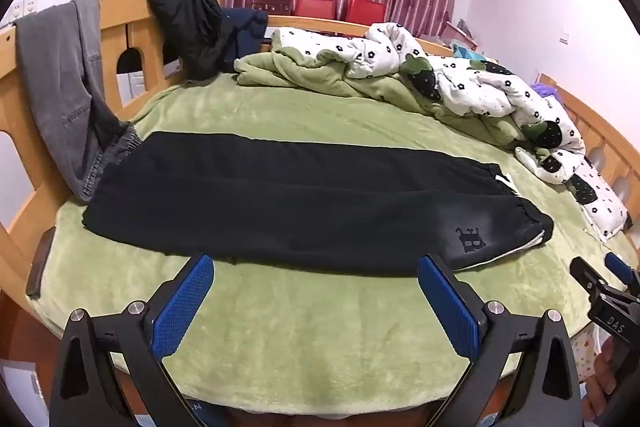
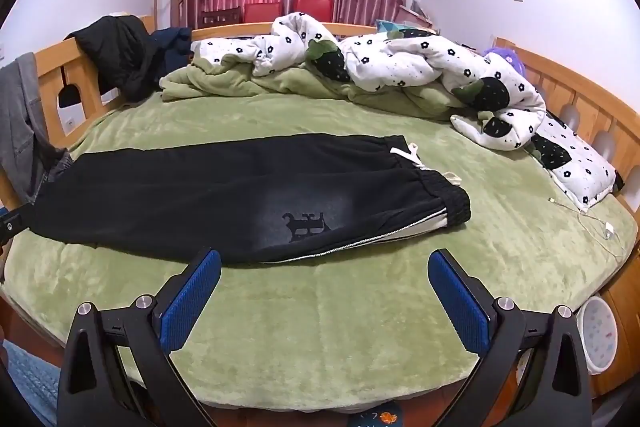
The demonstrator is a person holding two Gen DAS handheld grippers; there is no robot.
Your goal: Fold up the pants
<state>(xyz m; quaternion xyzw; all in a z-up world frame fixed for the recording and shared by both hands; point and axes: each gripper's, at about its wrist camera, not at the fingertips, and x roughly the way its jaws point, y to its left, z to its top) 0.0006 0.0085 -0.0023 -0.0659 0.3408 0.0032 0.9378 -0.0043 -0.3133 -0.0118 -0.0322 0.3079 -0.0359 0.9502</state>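
Observation:
Black pants (image 1: 288, 203) lie flat across the green bed, folded lengthwise with one leg on the other, waistband to the right and cuffs to the left. They also show in the right wrist view (image 2: 224, 195), with a white drawstring (image 2: 404, 153) and a dark printed logo (image 2: 306, 223). My left gripper (image 1: 314, 301) is open and empty, just short of the pants' near edge. My right gripper (image 2: 324, 297) is open and empty, near the waist end. The right gripper also shows at the edge of the left wrist view (image 1: 608, 283).
A rumpled white flowered quilt (image 2: 400, 67) and green blanket lie along the back and right. Grey trousers (image 1: 60, 75) and a black jacket (image 1: 188, 27) hang on the wooden rail (image 1: 116, 23). A white charging cable (image 2: 600, 223) lies at the right edge.

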